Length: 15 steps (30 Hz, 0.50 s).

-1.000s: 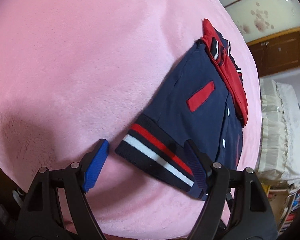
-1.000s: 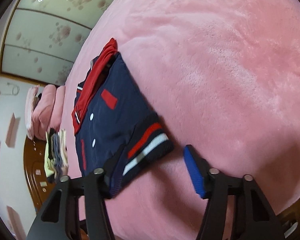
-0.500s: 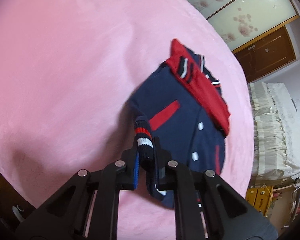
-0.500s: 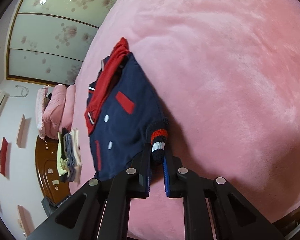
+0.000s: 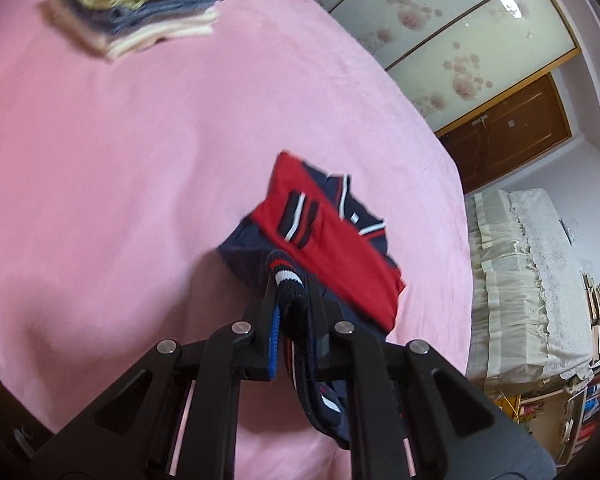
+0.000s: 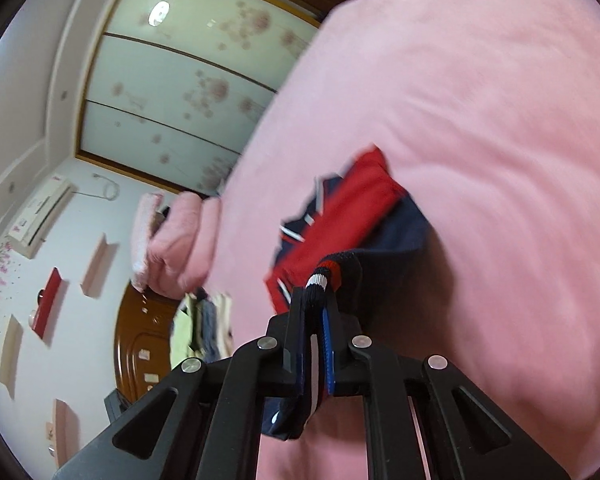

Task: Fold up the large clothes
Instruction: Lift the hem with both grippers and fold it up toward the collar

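Pink bedding [image 5: 112,168] is carrying the navy-and-red jacket [image 5: 332,236], its long axis running away from both cameras, red panel at the far end. The left gripper [image 5: 292,300] and right gripper [image 6: 314,300] are each pinching its striped hem, hiding the near edge. Folded clothes [image 5: 140,12] are blurring beyond; no writing is legible.

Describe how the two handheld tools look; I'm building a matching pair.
Both look alike. The left tool and right tool have matte black, angular plastic linkage arms with triangular cut-outs, joined by round silver pivot pins. Each finger carries a ridged blue pad on its inner face. No cables, markings or sleeves show.
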Motion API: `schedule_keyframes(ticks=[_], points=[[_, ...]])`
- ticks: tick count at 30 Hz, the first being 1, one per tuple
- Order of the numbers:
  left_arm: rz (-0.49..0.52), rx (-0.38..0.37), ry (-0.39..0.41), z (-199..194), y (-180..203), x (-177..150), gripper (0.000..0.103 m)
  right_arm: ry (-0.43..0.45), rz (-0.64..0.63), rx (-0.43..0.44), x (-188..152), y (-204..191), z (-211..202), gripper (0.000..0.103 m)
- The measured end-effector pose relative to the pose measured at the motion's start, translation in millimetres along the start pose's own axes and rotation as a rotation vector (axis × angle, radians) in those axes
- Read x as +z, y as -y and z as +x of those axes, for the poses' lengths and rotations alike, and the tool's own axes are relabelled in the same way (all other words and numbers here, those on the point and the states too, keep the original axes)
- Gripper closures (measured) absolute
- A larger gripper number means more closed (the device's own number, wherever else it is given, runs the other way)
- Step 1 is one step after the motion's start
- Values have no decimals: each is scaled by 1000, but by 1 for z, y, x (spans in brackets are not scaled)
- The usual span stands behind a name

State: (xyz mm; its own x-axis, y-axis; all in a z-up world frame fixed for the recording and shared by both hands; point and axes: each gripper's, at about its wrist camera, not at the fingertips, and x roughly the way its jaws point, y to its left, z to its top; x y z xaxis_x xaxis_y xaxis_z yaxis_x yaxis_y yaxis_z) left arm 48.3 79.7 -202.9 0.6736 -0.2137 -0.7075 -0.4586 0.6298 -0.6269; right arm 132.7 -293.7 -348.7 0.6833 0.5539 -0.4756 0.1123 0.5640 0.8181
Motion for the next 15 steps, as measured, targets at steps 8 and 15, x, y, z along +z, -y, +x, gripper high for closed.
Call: schedule_keyframes(ticks=[8,15], points=[[13,-12,-33,42,35,67,95,94,31,-13,51,-43,34,96],[45,58,-99,103,49,104,95,126,56,-83,84,-54,66,96]])
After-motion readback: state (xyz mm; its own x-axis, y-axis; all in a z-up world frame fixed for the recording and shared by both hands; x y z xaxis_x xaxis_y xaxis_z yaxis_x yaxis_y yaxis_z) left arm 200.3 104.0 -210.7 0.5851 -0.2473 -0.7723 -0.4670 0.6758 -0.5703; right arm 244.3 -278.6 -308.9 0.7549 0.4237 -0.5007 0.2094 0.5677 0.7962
